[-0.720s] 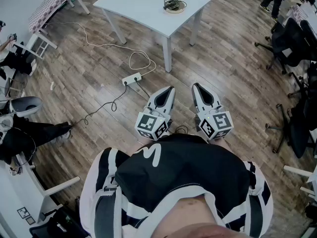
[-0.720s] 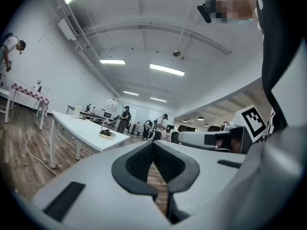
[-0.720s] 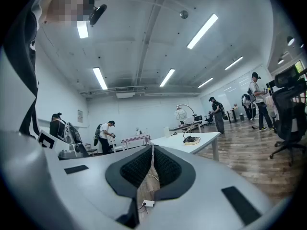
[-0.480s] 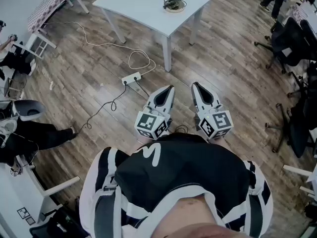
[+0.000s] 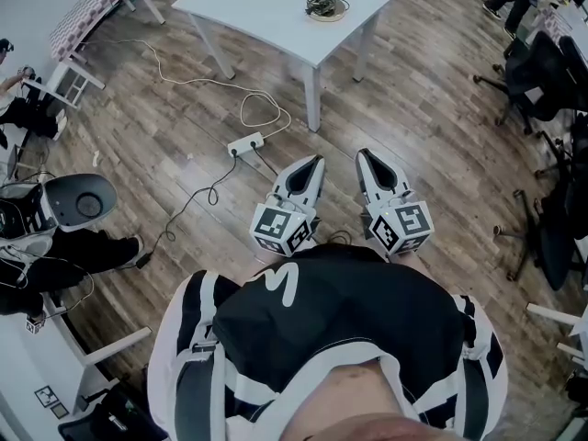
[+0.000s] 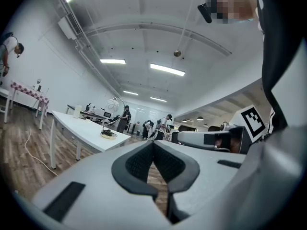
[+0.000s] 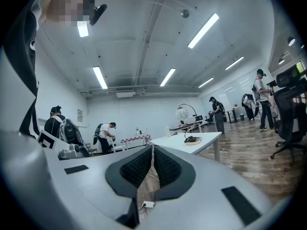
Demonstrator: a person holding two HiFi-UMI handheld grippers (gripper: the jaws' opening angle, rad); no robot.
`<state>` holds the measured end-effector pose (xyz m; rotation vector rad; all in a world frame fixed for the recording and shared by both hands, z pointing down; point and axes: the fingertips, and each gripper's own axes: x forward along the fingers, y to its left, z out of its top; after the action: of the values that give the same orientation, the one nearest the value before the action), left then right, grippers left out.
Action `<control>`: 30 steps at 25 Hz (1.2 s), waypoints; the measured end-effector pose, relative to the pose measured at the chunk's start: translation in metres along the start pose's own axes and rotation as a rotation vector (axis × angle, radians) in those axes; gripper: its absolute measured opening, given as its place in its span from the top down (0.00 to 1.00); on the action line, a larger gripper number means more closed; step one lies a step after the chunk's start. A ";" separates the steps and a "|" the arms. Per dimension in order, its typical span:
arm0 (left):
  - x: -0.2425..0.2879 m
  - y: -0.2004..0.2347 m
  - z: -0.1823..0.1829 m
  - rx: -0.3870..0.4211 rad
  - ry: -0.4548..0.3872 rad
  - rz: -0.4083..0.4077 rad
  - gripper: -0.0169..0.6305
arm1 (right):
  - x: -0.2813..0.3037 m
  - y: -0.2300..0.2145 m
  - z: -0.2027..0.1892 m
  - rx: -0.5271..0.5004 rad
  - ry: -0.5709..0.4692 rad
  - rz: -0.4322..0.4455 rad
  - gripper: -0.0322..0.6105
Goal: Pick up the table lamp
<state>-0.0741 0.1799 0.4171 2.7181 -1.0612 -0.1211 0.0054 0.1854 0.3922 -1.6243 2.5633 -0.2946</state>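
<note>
There are two grippers, the left gripper (image 5: 318,160) and the right gripper (image 5: 361,155), each carrying one marker cube. One white table (image 5: 266,12) bears one table lamp (image 5: 324,9). One power strip (image 5: 245,144) lies on the floorboards. One table with a checked cloth (image 5: 96,7) stands at far left. Dark office chairs (image 5: 542,72) crowd the right edge, perhaps three; they overlap too much for a sure count.

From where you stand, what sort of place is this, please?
Probably a large open office or lab workspace: a white table with a table lamp stands on a wood floor, office chairs line one side, and strip lights run across a high ceiling.
</note>
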 end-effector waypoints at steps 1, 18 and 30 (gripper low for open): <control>-0.001 0.001 0.000 0.000 0.001 0.000 0.97 | 0.001 0.001 0.000 0.002 -0.002 -0.004 0.90; -0.028 0.036 -0.017 -0.012 0.047 -0.011 0.97 | 0.018 0.034 -0.026 0.052 -0.017 -0.045 0.90; 0.004 0.068 -0.019 -0.030 0.060 0.035 0.97 | 0.062 0.007 -0.027 0.078 0.004 -0.007 0.90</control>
<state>-0.1126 0.1317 0.4510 2.6573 -1.0811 -0.0495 -0.0321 0.1350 0.4189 -1.6070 2.5162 -0.3940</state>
